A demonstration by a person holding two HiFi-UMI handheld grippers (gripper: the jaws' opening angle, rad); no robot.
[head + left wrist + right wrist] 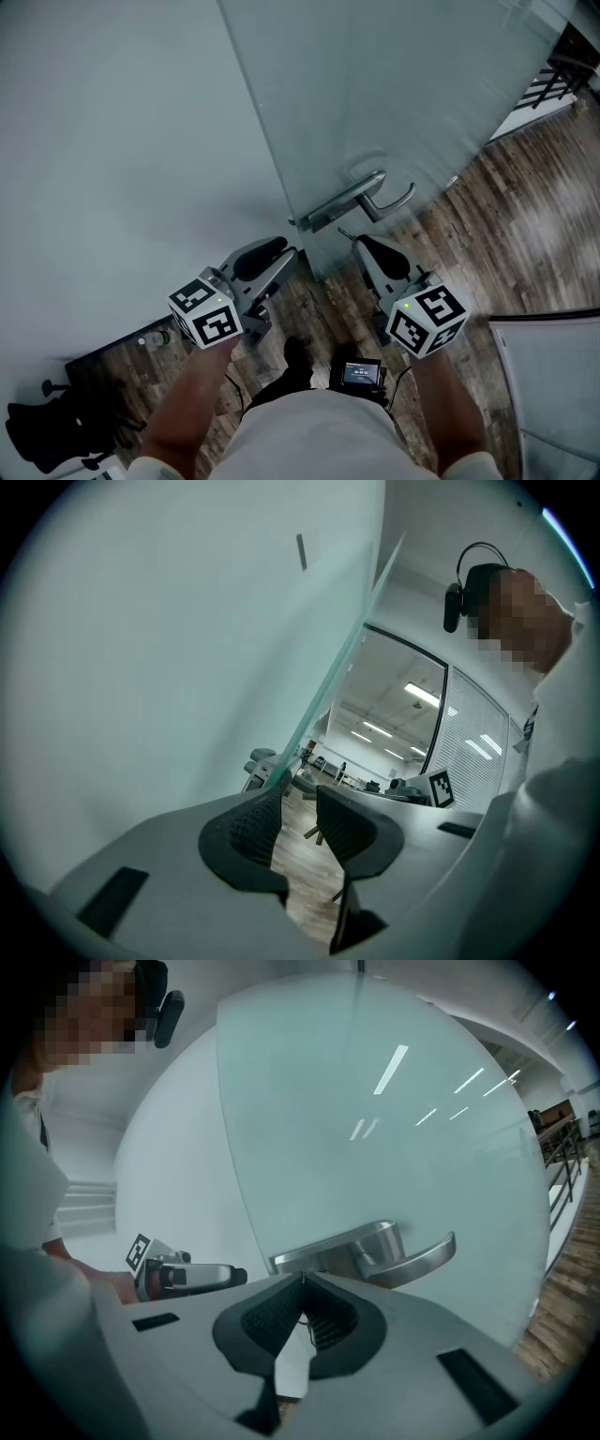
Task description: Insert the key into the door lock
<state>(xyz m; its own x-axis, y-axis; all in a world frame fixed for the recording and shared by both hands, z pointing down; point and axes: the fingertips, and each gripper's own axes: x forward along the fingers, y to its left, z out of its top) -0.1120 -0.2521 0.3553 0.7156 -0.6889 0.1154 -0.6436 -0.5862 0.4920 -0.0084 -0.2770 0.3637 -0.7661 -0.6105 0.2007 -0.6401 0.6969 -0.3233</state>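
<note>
Far left in the head view, a pale wall [112,141] fills the frame. A black office chair [42,431] stands on the wooden floor [525,234] at the foot of it.

Next comes the left tool [284,259]. Its jaws stand apart with nothing between them, and in its own view only floor shows through the gap. It points toward the near edge of the frosted glass door [403,84] and sits just left of that edge.

On the door, close to its edge, is the metal lock fitting [323,214]. A lever handle [394,201] runs off from it to the right.

Just below the fitting, the key [344,233] pokes out of the right tool [358,246] as a thin dark sliver. Its tip is near the fitting but apart from it, so it is not in the lock. The right tool's jaws are closed on the key. In its own view the pad tips meet around a thin metal piece, with the fitting and handle straight ahead.

Low in the middle of the head view, a small screen device [362,373] hangs at the person's waist. Wooden floor stretches off to the right.
</note>
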